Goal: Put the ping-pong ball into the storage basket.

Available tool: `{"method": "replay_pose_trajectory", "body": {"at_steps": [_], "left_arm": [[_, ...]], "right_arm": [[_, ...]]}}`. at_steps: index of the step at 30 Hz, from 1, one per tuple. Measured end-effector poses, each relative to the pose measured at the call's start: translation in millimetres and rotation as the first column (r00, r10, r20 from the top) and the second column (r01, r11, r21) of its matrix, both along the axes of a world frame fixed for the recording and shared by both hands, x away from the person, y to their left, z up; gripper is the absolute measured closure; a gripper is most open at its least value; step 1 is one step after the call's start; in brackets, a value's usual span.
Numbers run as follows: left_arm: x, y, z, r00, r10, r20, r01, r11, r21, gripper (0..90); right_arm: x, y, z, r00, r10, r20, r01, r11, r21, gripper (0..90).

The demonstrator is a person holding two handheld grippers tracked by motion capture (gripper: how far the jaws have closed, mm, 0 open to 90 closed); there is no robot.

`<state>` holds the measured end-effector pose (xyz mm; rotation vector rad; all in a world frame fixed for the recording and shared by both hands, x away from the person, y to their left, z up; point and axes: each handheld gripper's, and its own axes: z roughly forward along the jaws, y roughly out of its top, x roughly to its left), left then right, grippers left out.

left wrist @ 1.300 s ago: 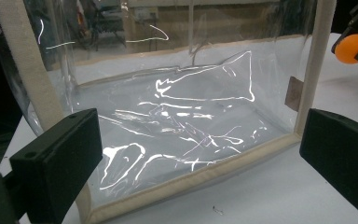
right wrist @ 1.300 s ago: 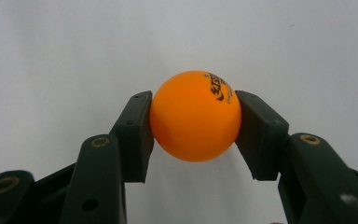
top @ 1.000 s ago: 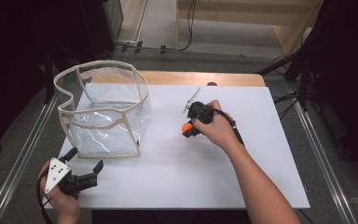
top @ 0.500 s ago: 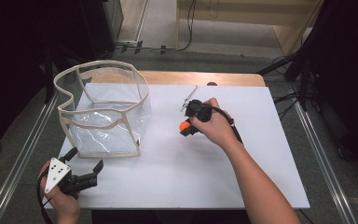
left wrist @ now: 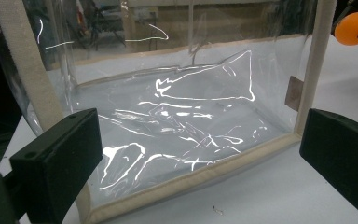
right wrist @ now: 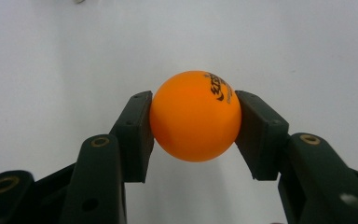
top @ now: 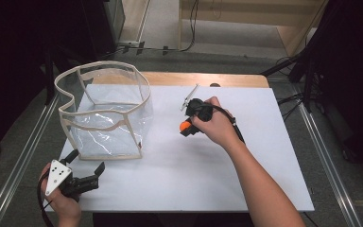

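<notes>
The right claw [right wrist: 193, 135] is clenched on a small orange plastic ball with black print [right wrist: 195, 115], both pads pressing its sides, just above the white counter [top: 208, 179] near its middle. The left claw [left wrist: 200, 158] stands released, nothing between its jaws, at the counter's near left corner, facing a clear plastic bag with beige fabric trim [top: 106, 111] that stands open just beyond it.

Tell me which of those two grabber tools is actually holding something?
The right gripper: its jaws are clamped on an orange ball. The left gripper stands open and empty, facing the clear bag.
</notes>
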<state>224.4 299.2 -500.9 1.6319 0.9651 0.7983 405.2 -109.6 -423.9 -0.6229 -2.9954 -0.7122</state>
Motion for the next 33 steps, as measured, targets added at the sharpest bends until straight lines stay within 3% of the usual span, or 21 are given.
{"method": "replay_pose_trajectory", "body": {"at_steps": [33], "left_arm": [[0.2,-0.1,0.1,1.0,-0.001,-0.002,0.001,1.0,0.003,0.0]], "right_arm": [[1.5,15.8,24.3,0.9991,0.043,0.005,-0.043,0.999,-0.001,47.8]]}}
